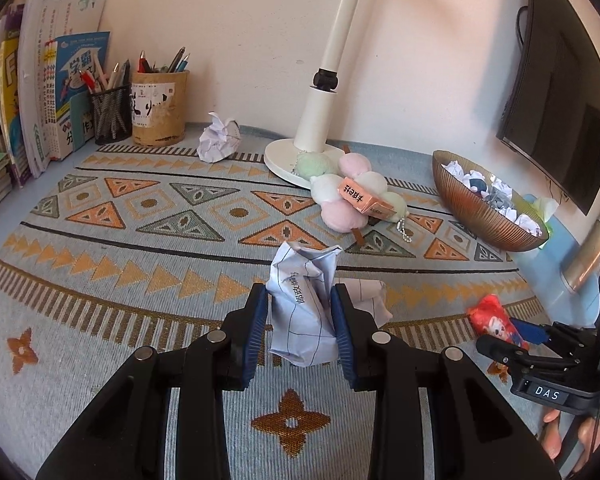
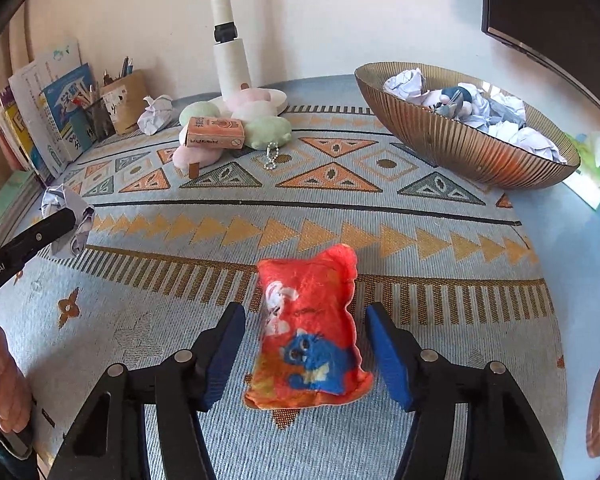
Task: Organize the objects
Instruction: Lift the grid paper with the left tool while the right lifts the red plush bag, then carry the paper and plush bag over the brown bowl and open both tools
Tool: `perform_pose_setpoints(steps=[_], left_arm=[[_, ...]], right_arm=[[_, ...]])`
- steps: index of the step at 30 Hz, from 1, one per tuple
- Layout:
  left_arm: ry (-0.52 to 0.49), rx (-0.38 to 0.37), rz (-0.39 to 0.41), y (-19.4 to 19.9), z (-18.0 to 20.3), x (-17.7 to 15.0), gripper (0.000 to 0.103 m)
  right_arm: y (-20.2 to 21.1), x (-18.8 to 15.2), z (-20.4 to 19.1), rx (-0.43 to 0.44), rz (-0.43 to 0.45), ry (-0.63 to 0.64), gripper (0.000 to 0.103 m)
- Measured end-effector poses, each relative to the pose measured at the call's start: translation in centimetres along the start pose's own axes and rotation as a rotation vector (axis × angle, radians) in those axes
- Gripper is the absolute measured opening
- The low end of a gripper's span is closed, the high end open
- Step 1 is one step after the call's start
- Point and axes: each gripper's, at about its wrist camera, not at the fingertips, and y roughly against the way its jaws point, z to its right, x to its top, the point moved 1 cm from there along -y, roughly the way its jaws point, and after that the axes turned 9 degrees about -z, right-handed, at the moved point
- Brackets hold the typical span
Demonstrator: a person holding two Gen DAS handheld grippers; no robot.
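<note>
Crumpled paper (image 1: 302, 308) sits clamped in my left hand-held gripper (image 1: 300, 320); my right hand-held gripper (image 2: 304, 344) straddles, untouched, the red pouch (image 2: 308, 332) near the tabletop's front edge — soft plush may slip.

Surface: patterned mat (image 2: 340, 216) over a blue desk (image 2: 580, 248).
Centre: red pouch (image 2: 308, 332).
Upper left: books (image 2: 48, 120), pen pots (image 1: 160, 108), paper ball (image 1: 219, 138).
Top centre: lamp base (image 1: 284, 160), plush toy (image 2: 236, 128).
Upper right: bowl (image 2: 440, 140).
</note>
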Motion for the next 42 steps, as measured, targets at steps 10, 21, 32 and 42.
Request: perform_pose_setpoints(steps=[10,21,32,42], left_arm=[[-0.001,0.006,0.001,0.1,0.0,-0.1,0.030],[0.000,0.001,-0.001,0.1,0.0,-0.1,0.030],[-0.019,-0.008,-0.029,-0.1,0.6,0.3,0.030],[-0.204,-0.160,0.075,2.5,10.4,11.2,0.030]], right_arm=[[0.1,-0.1,-0.8,-0.027,0.011,0.036,0.038],[1.2,-0.5,-1.5,-0.014,0.078,0.061,0.038],[3.2,-0.7,-0.5,0.075,0.154,0.033,0.038],[14.6,6.2,7.5,0.095,0.440,-0.183,0.037]])
